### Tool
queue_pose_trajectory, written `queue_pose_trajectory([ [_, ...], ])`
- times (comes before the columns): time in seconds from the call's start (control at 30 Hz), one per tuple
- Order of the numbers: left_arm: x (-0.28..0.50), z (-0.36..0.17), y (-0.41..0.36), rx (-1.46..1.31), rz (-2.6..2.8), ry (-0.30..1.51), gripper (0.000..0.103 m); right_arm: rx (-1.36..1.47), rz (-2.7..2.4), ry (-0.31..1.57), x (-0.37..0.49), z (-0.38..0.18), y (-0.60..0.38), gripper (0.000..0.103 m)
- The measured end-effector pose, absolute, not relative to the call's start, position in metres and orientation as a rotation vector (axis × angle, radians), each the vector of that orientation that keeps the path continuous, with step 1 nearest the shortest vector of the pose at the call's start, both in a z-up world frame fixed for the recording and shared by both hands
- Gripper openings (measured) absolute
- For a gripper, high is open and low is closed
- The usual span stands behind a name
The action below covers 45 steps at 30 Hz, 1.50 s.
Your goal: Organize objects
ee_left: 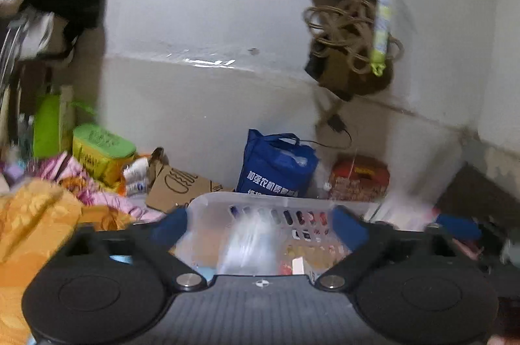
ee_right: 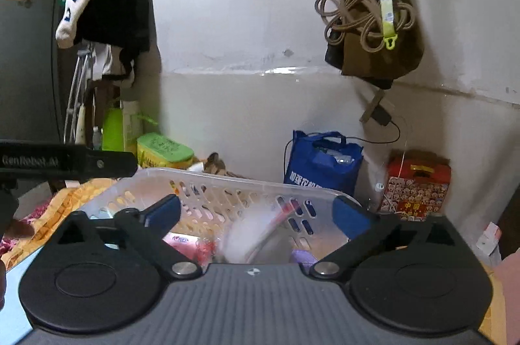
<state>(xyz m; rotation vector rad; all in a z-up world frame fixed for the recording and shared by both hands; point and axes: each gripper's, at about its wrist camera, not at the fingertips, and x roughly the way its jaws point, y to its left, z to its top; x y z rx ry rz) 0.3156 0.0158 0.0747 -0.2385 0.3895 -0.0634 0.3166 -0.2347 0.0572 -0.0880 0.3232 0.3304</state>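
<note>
A: Nearest the lens on the left side is the left gripper [ee_left: 260, 223], its 2 blue pads spread wide with nothing pinched between them.

B: And the right gripper [ee_right: 258, 213]?

A: Same there, jaws wide apart and empty. Both point over the clear plastic basket [ee_right: 227, 182], which sits right in front of the fingers.

B: What's in the basket?

A: A blurred white packet [ee_right: 247, 234], a pink packet [ee_right: 180, 239] on its left, something purple [ee_right: 304, 257] at the right. The rest is too smeared to name.

B: Where does the basket stand?

A: On an orange blanket [ee_left: 35, 215], near the white wall [ee_right: 243, 20]. Behind it are a blue bag [ee_right: 321, 163], a red box [ee_right: 417, 185] and a yellow tub with a green lid [ee_right: 164, 151].

B: Anything else?

A: The left tool's black body [ee_right: 65, 163] juts in at the left edge of the right view. A brown bag with coiled cord [ee_right: 367, 33] hangs on the wall.
</note>
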Motion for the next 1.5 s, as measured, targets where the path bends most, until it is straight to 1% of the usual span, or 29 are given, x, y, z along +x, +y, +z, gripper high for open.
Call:
queue_pose_trajectory([
  [0.17, 0.286, 0.073, 0.018, -0.199, -0.069, 0.358, 0.098, -0.061, 0.317, 0.299, 0.282, 0.068, -0.242, 0.103],
  [0.33, 0.239, 0.075, 0.017, -0.189, -0.070, 0.294, 0.099, -0.017, 0.335, 0.353, 0.251, 0.080, -0.246, 0.103],
  [0.4, 0.227, 0.079, 0.016, -0.162, -0.060, 0.301, 0.101, -0.020, 0.317, 0.400, 0.251, 0.085, -0.246, 0.103],
  [0.5, 0.214, 0.084, 0.017, -0.155, -0.053, 0.323, 0.101, 0.024, 0.279, 0.423, 0.241, 0.091, -0.252, 0.103],
  [0.63, 0.201, 0.088, 0.014, -0.111, -0.020, 0.312, 0.101, 0.050, 0.278, 0.383, 0.235, 0.095, -0.258, 0.103],
  [0.73, 0.208, 0.090, 0.006, -0.049, 0.015, 0.330, 0.101, 0.026, 0.263, 0.406, 0.249, 0.098, -0.253, 0.103],
  [0.87, 0.230, 0.096, -0.002, -0.035, 0.005, 0.373, 0.101, -0.047, 0.184, 0.450, 0.269, 0.112, -0.246, 0.103],
  [0.97, 0.248, 0.107, -0.004, -0.036, 0.020, 0.414, 0.101, 0.025, 0.196, 0.472, 0.281, 0.128, -0.258, 0.103],
  [1.03, 0.258, 0.108, -0.005, -0.053, 0.023, 0.466, 0.100, 0.073, 0.202, 0.452, 0.280, 0.131, -0.269, 0.103],
  [1.27, 0.281, 0.091, -0.012, -0.054, 0.004, 0.555, 0.100, -0.016, 0.132, 0.577, 0.297, 0.100, -0.273, 0.103],
  [1.43, 0.279, 0.087, -0.013, -0.060, 0.010, 0.568, 0.100, 0.076, 0.148, 0.635, 0.308, 0.091, -0.289, 0.103],
  [1.5, 0.279, 0.087, -0.013, -0.072, 0.001, 0.573, 0.100, 0.069, 0.123, 0.634, 0.307, 0.092, -0.290, 0.103],
])
